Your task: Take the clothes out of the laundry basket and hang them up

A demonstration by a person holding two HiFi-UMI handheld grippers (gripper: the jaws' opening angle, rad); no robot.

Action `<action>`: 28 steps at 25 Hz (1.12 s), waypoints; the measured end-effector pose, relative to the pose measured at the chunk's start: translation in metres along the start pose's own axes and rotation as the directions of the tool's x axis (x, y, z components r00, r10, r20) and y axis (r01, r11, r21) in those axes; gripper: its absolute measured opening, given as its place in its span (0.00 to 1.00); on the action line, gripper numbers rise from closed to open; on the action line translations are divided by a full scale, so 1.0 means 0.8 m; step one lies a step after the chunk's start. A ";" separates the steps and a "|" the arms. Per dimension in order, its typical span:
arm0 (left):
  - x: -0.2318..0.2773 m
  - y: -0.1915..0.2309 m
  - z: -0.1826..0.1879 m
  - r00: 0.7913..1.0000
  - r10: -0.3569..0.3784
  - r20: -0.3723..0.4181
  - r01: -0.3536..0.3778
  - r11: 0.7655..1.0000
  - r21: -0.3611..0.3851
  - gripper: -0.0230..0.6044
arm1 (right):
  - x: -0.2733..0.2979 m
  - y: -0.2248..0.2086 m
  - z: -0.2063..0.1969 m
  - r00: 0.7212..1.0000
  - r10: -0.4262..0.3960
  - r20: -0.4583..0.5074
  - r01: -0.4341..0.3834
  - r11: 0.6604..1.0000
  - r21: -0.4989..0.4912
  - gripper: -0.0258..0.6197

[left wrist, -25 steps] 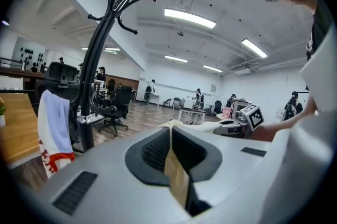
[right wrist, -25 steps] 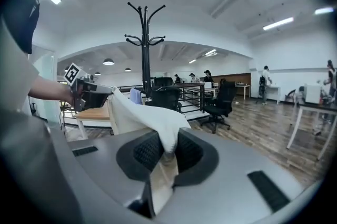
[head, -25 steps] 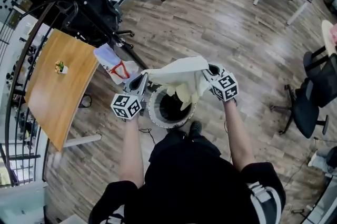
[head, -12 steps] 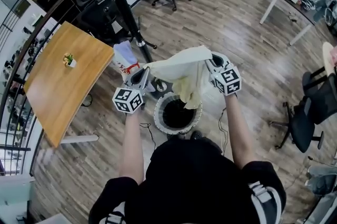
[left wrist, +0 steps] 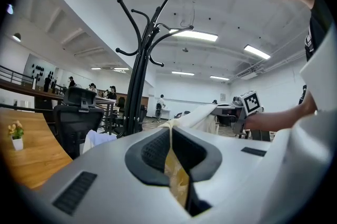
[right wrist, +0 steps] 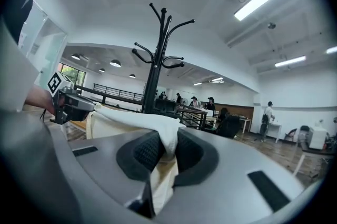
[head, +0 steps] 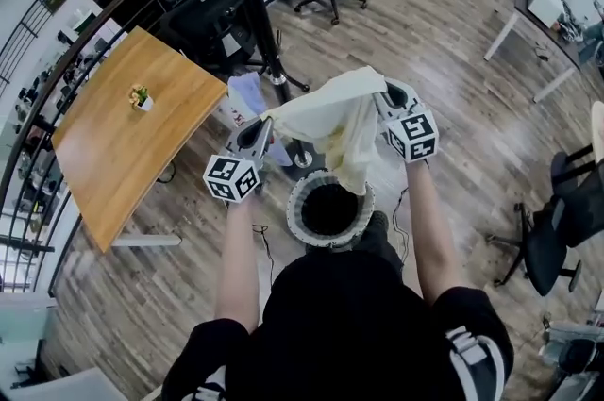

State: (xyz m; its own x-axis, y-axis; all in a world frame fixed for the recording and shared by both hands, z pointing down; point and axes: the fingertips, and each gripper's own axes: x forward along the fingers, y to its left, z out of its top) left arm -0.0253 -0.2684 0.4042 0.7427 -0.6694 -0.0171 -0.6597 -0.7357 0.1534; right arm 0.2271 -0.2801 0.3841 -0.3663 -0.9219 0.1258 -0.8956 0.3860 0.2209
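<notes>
Cream garment is held at two places. The left gripper has its jaws pressed nearly together on a thin fold of the cloth; the right gripper has its jaws clamped on a thicker bunch of the same cloth. Between the two the fabric spans as a loose band; the rest hangs down from the right side toward the mouth of the laundry basket. I cannot tell whether the lower end clears the rim.

The basket stands on the floor below the grippers, just in front of the person's feet; its inside looks dark, and I cannot tell what else lies in it. Beyond it rises the black coat stand; both gripper views show its curved hooks above the level of the jaws. A wooden table stands well apart to the left.

By my reading, the garment is out of the basket and hanging it is the step in hand. The next move calls for raising the cloth to hook height, laying a fold or collar over one hook, and holding both grips until the hook carries the weight.
</notes>
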 end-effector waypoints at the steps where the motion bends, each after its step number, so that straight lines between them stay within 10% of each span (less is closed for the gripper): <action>1: 0.002 0.003 0.002 1.000 0.007 0.002 -0.007 1.000 0.004 0.09 | 0.008 -0.004 0.003 1.000 0.006 0.006 -0.006 1.000 0.000 0.11; 10: 0.036 0.030 0.029 0.986 0.156 0.065 -0.157 0.988 0.011 0.09 | 0.084 -0.044 0.032 0.988 0.139 0.068 -0.136 0.990 -0.046 0.11; 28: 0.034 0.114 0.137 0.878 0.428 0.215 -0.445 0.895 0.039 0.08 | 0.223 -0.040 0.171 0.898 0.390 0.204 -0.350 0.914 -0.205 0.11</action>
State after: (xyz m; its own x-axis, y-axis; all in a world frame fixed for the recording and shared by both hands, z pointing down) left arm -0.0780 -0.3650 0.3097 0.3452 -0.9245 -0.1618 -0.9253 -0.3641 0.1059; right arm 0.1560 -0.4614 0.2670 -0.7296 -0.6839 0.0021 -0.6386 0.6823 0.3559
